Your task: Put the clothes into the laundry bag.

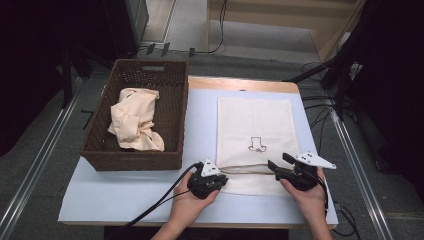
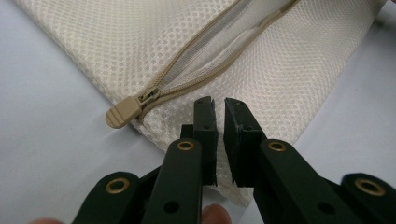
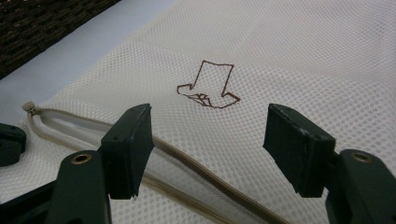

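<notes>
A cream mesh laundry bag [image 1: 254, 125] lies flat on the pale blue table top [image 1: 125, 195], a brown arrow [image 3: 208, 88] drawn on it. Its zipper is open along the near edge, with the tan pull [image 2: 122, 114] at the left end. My left gripper [image 2: 219, 105] is at the bag's near left corner, just right of the pull, jaws shut on the mesh below the zipper. My right gripper [image 3: 210, 149] hovers over the near right part of the bag, above the zipper line. Its jaws stand apart with nothing pressed between them.
A dark wicker basket [image 1: 135, 159] stands at the table's left with a crumpled cream cloth [image 1: 135, 120] inside. A black cable [image 1: 150, 207] trails from the left gripper across the near table edge. Cables and dark stands line the floor at right.
</notes>
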A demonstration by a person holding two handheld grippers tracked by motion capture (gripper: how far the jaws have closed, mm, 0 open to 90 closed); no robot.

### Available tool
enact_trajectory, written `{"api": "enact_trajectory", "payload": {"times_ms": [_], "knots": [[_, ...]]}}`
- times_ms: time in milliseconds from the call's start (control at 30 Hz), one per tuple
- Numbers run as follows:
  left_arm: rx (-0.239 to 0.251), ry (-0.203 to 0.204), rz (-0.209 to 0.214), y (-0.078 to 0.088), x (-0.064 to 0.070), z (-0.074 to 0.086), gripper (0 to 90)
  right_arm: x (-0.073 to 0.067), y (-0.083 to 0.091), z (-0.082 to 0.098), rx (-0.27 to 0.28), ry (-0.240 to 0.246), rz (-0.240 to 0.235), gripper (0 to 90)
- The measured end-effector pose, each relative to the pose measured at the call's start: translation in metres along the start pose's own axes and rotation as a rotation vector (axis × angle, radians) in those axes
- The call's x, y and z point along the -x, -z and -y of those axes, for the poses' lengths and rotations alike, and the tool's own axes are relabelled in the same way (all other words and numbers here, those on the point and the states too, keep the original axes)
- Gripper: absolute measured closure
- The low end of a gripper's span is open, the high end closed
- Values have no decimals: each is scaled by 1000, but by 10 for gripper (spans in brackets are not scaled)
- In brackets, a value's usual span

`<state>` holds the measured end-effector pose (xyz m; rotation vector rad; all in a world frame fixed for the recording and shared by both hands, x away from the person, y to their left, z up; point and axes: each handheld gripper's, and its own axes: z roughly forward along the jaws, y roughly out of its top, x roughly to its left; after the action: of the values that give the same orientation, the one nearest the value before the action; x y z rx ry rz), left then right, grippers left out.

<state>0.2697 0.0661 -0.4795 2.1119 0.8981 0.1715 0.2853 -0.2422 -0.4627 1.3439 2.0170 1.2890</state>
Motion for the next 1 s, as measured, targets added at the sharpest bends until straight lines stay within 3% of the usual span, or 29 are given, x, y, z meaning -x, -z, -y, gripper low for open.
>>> {"api": "enact_trajectory", "payload": {"times_ms": [100, 133, 233, 300, 333, 433, 700, 767, 800, 1000], "knots": [[0, -4, -8, 0, 1, 0, 852, -1, 0, 0, -21, 10, -13, 290], [1, -7, -13, 0, 1, 0, 855, -3, -3, 1, -51, 16, -26, 250], [0, -7, -14, 0, 2, 0, 855, -5, -6, 2, -75, 29, -25, 232], [1, 1, -8, 0, 1, 0, 855, -13, -15, 3, -129, 90, -4, 195], [1, 1, -8, 0, 1, 0, 855, -13, -15, 3, -129, 90, -4, 195], [1, 0, -8, 0, 1, 0, 855, -21, -26, 6, -185, 149, 41, 158], [-3, 3, -6, 0, 0, 0, 855, -24, -39, 3, -195, 124, 93, 176], [-3, 3, -5, 0, 0, 0, 854, -27, -42, 2, -188, 120, 103, 247], [-2, 4, -4, 0, 0, 0, 854, -28, -42, 0, -169, 113, 92, 347], [-3, 5, -1, 0, 0, 0, 861, -27, -37, -9, -97, 82, -10, 635]]}}
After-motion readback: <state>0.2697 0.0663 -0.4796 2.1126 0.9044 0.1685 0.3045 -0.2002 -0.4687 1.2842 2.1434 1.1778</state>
